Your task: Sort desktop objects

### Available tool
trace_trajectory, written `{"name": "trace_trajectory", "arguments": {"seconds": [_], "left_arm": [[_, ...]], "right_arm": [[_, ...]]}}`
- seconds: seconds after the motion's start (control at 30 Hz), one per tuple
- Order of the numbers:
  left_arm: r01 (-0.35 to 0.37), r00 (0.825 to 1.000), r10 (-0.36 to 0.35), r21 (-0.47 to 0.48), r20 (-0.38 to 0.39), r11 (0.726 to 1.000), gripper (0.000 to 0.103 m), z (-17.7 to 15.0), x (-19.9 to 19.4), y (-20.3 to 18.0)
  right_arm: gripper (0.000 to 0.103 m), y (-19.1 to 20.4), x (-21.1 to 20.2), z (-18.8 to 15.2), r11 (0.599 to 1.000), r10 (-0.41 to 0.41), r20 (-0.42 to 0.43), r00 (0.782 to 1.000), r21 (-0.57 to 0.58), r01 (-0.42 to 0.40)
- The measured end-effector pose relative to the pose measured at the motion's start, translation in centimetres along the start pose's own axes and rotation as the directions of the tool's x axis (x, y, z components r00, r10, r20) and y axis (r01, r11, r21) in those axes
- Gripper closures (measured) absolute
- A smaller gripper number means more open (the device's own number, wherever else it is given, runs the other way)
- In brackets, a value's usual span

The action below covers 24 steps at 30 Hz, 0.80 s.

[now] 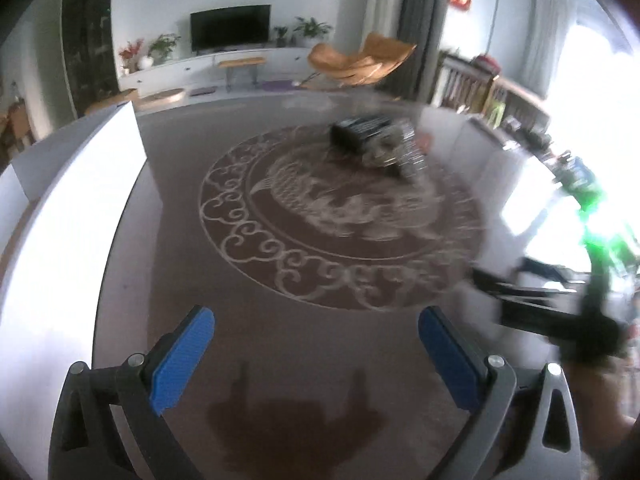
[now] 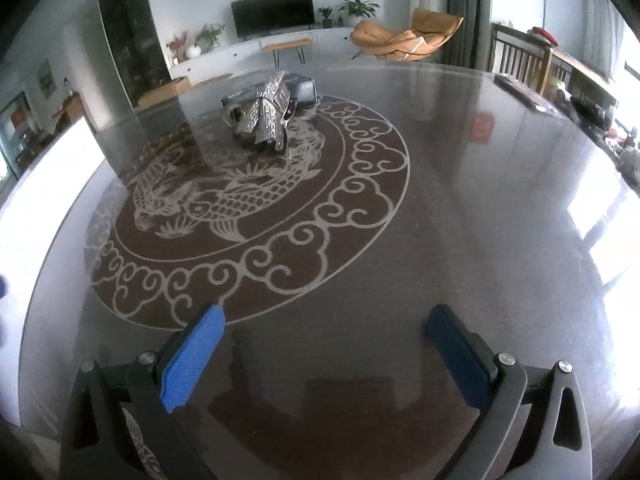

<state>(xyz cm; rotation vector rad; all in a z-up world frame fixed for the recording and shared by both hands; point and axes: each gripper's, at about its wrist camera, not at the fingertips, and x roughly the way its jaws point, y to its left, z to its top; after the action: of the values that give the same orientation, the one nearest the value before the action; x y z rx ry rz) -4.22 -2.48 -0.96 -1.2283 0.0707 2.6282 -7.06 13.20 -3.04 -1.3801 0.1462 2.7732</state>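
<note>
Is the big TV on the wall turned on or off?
Off, it looks like. The TV screen is plain black in both views, with no picture or glow on it.

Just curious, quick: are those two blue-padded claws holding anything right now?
Left gripper: open, nothing between its blue pads, only the brown patterned tabletop below.
Right gripper: open and empty too.

silver pile (image 1: 384,144) blurred, right gripper (image 1: 560,300) smeared
</note>
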Motion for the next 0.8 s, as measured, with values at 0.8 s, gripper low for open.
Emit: {"name": "trace_trajectory", "arguments": {"seconds": [0.8], "left_arm": [[-0.082,0.994,0.081,-0.013,-0.079,0.997,0.0,0.2,6.3,1.3]], "right_arm": [[0.0,0.6,0.8,-0.6,0.997,-0.056,-0.02,0.998,-0.048,0.055]]}}
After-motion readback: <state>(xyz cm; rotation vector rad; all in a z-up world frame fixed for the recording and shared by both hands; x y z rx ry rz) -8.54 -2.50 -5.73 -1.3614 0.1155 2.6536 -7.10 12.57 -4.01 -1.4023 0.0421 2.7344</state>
